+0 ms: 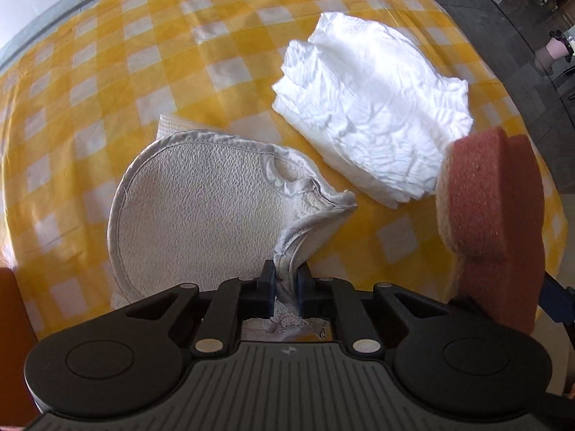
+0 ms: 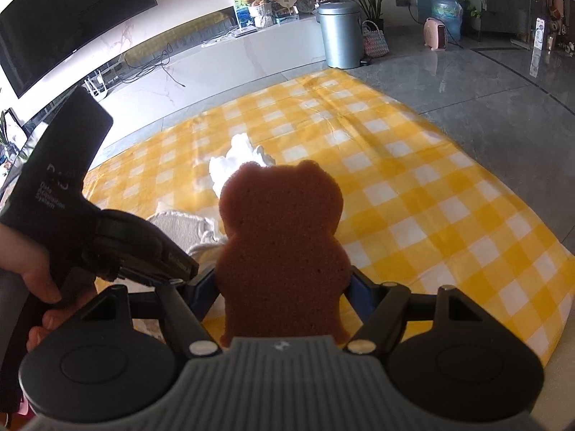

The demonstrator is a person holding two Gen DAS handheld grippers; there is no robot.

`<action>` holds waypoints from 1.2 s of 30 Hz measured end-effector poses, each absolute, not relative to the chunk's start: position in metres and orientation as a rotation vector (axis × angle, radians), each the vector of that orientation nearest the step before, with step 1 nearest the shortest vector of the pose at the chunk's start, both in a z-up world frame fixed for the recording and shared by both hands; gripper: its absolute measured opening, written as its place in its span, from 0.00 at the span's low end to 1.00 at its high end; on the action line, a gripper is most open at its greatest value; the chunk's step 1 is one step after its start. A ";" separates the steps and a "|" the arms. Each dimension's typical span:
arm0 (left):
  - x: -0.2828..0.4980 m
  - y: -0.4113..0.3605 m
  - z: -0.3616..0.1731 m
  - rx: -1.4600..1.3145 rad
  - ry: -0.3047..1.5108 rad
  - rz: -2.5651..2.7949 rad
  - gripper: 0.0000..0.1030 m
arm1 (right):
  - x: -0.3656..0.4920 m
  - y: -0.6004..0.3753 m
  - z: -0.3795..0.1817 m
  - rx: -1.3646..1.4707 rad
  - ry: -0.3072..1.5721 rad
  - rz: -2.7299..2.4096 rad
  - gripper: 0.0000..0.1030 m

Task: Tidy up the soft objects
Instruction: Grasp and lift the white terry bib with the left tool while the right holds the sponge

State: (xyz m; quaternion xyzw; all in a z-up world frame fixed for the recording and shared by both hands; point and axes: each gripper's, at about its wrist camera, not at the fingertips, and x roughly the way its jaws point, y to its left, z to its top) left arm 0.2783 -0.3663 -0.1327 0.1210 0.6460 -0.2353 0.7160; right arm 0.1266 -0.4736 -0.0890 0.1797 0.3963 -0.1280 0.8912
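Note:
My left gripper (image 1: 286, 283) is shut on the edge of a white textured bath mitt (image 1: 201, 201), which lies on the yellow checked cloth (image 1: 107, 72). A crumpled white cloth (image 1: 373, 107) lies beyond it to the right. My right gripper (image 2: 284, 287) is shut on a brown bear-shaped sponge (image 2: 280, 237) and holds it upright above the yellow checked cloth (image 2: 413, 186). The sponge also shows at the right edge of the left wrist view (image 1: 492, 208). The white cloth (image 2: 240, 161) peeks out behind the sponge, and the mitt (image 2: 179, 226) lies to its left.
The left hand-held gripper body (image 2: 72, 186) fills the left of the right wrist view. Beyond the cloth are a grey tiled floor (image 2: 467, 72), a metal bin (image 2: 339, 34), a low white cabinet (image 2: 215, 68) and a pink heater (image 2: 436, 32).

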 end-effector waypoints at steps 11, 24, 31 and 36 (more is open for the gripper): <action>0.226 -0.350 -0.115 0.209 1.488 -0.679 0.11 | 0.093 -0.501 -0.063 0.379 0.716 -0.364 0.70; 0.168 -0.271 -0.014 0.058 1.224 -0.866 0.10 | 0.093 -0.493 -0.056 0.367 0.701 -0.356 0.70; 0.146 -0.225 0.022 -0.102 1.079 -0.916 0.10 | 0.093 -0.479 -0.046 0.324 0.686 -0.343 0.70; 0.131 -0.195 0.037 -0.186 0.988 -0.929 0.10 | 0.092 -0.466 -0.034 0.308 0.649 -0.302 0.70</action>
